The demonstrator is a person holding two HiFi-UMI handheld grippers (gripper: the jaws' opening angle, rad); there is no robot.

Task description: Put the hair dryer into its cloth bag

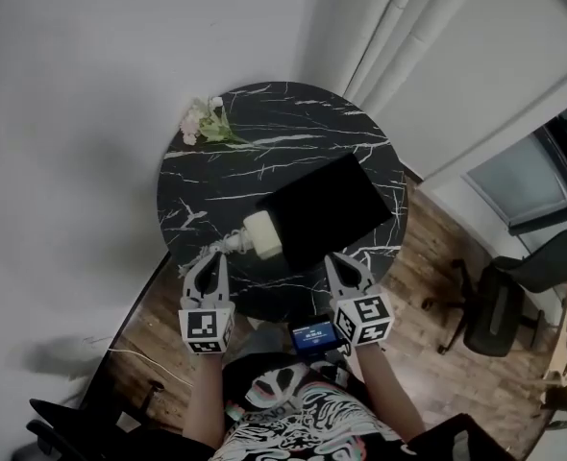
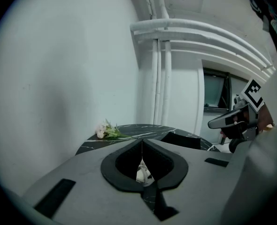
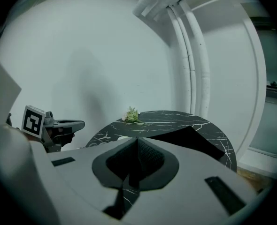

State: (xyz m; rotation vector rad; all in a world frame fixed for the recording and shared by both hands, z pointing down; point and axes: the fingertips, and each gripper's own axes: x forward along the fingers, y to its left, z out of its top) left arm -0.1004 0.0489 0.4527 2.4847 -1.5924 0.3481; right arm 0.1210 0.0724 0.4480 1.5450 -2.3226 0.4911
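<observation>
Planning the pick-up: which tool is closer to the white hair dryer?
Left. The left tool sits just short of the hair dryer; the right tool is farther, by the cloth bag's near edge.

Round desk (image 1: 303, 123) with a black top veined in white, centre of the head view. Small sprig of pale flowers (image 1: 205, 123) with green stems, lying at the desk's upper-left edge. White wall (image 1: 91, 113), left. White vertical pipes (image 1: 408, 27), upper right. Wooden floor (image 1: 437, 257), lower right. Black office chair (image 1: 500, 305), right edge, below a window (image 1: 529, 176).
</observation>
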